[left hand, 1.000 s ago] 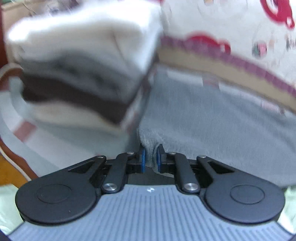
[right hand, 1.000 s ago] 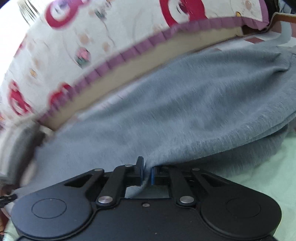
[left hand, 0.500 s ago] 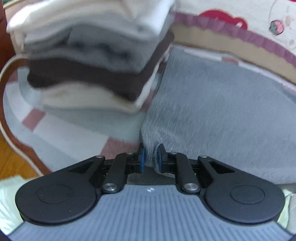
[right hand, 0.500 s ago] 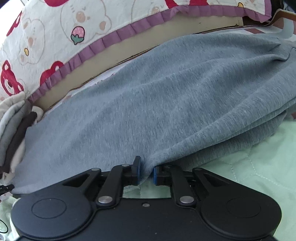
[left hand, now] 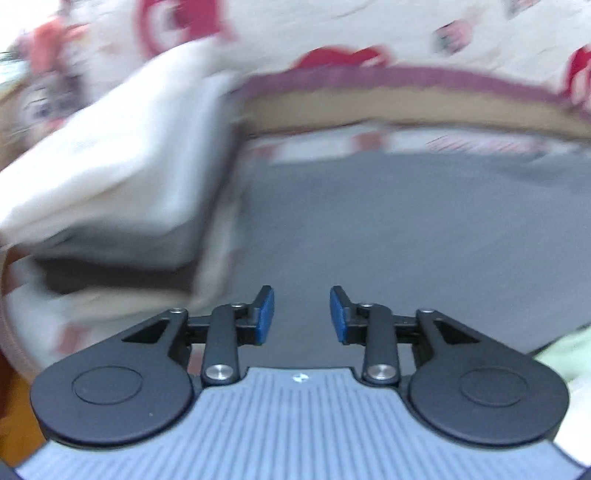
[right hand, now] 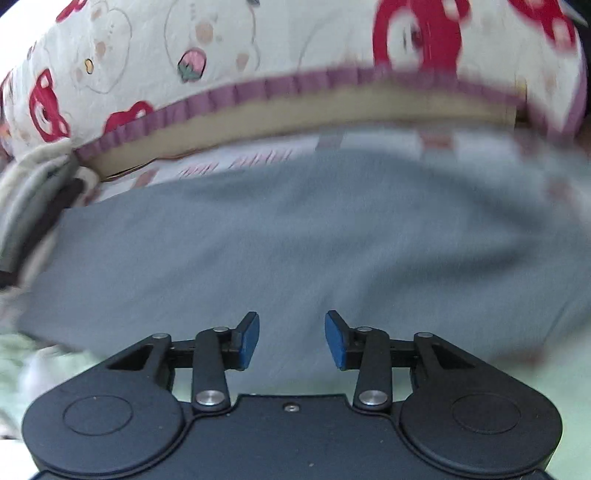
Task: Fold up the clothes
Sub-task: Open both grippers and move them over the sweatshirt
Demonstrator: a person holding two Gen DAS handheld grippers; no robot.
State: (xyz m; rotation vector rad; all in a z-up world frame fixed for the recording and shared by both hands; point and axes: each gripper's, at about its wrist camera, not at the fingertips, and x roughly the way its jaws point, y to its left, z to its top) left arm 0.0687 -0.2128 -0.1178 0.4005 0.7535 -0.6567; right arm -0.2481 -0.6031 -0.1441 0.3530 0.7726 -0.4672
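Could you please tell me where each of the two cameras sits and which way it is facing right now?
Left wrist: on the left claw, looking forward and down along its fingers at the grey garment, with the folded stack to its left; only the claw shows, jaws opening, nothing between them.
Right wrist: on the right claw, looking forward and down over the same garment; only the claw shows, jaws opening, nothing gripped.
Shared: the garment, the stack and the bear-print quilt behind.

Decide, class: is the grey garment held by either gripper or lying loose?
Loose. The grey garment lies flat; left gripper and right gripper are opening, nothing between their pads.
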